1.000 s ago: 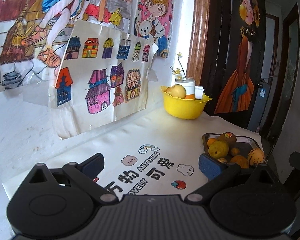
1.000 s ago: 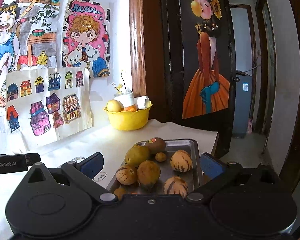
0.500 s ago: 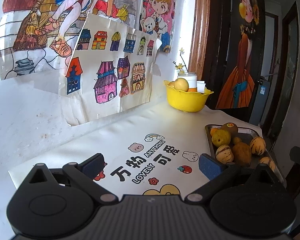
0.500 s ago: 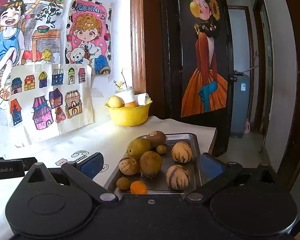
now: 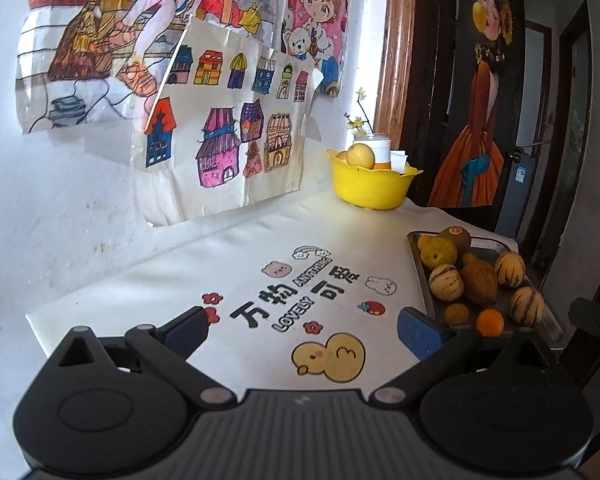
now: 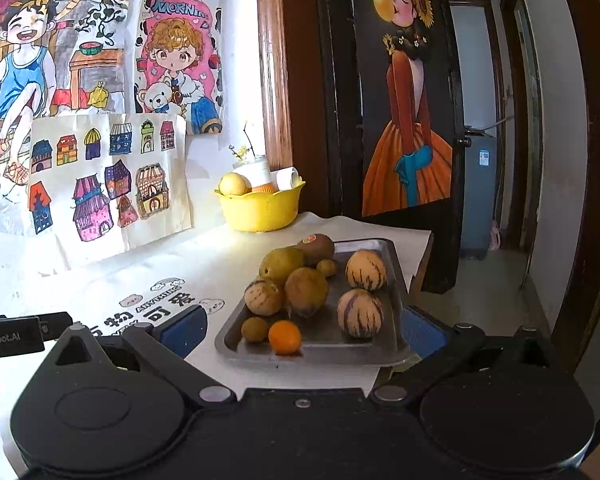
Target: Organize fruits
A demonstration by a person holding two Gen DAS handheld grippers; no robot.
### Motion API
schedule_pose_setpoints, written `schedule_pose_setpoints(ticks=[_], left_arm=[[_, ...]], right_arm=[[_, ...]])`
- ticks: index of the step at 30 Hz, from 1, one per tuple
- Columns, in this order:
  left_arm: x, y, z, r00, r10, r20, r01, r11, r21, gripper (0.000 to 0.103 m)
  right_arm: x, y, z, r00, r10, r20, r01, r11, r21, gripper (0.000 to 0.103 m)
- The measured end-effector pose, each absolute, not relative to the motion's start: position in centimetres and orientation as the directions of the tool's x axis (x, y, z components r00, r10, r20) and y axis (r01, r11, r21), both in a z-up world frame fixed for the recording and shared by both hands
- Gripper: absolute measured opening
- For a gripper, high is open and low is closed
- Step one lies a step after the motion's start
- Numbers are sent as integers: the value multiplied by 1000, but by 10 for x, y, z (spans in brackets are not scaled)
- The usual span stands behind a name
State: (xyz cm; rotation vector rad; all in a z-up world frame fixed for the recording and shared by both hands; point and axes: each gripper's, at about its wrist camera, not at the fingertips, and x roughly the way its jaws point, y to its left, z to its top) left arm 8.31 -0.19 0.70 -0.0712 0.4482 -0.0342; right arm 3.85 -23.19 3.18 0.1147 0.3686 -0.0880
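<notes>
A metal tray [image 6: 380, 248] sits near the right edge of the bench [image 5: 220, 256], and most of the fruit is heaped on it: three striped melons, one of them at the front right [image 6: 359, 313], a brownish mango-shaped fruit [image 6: 306, 291], a green-yellow one behind it, a kiwi [image 6: 316, 249] at the back, a few small round brown fruits, and a small orange [image 6: 285, 337] near the front rim. Farther back, against the wall, a yellow bowl [image 6: 260, 212] holds a pale apple-like fruit [image 6: 233, 184] along with a jar and a roll of paper.

The right gripper [image 6: 302, 330] hangs just before the tray's near edge, its fingers spread wide with nothing between them; the tray lies straight ahead of it, and the orange and the front melon sit closest to the gap. The left gripper [image 5: 302, 326] is also wide and empty, over the printed cloth, with the tray off to its right side. So the right hand is plainly the nearer one to the tray.

Whether the fruit belongs on the tray or is to go to the bowl, I cannot tell from how it lies.
</notes>
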Motion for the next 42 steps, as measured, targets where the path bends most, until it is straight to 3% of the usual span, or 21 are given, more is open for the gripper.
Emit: schedule_pose_setpoints(ticks=[22,42], left_arm=[[65,16,-22,887,-35,-460,4,998,-67,103],[52,21,-33,899,-63,-434,38,997,-67,103]], right_arm=[[26,-212,8,930,-19,-367,47,997,67,102],[15,-207,-12,935,-18,-355,39,998,51,102]])
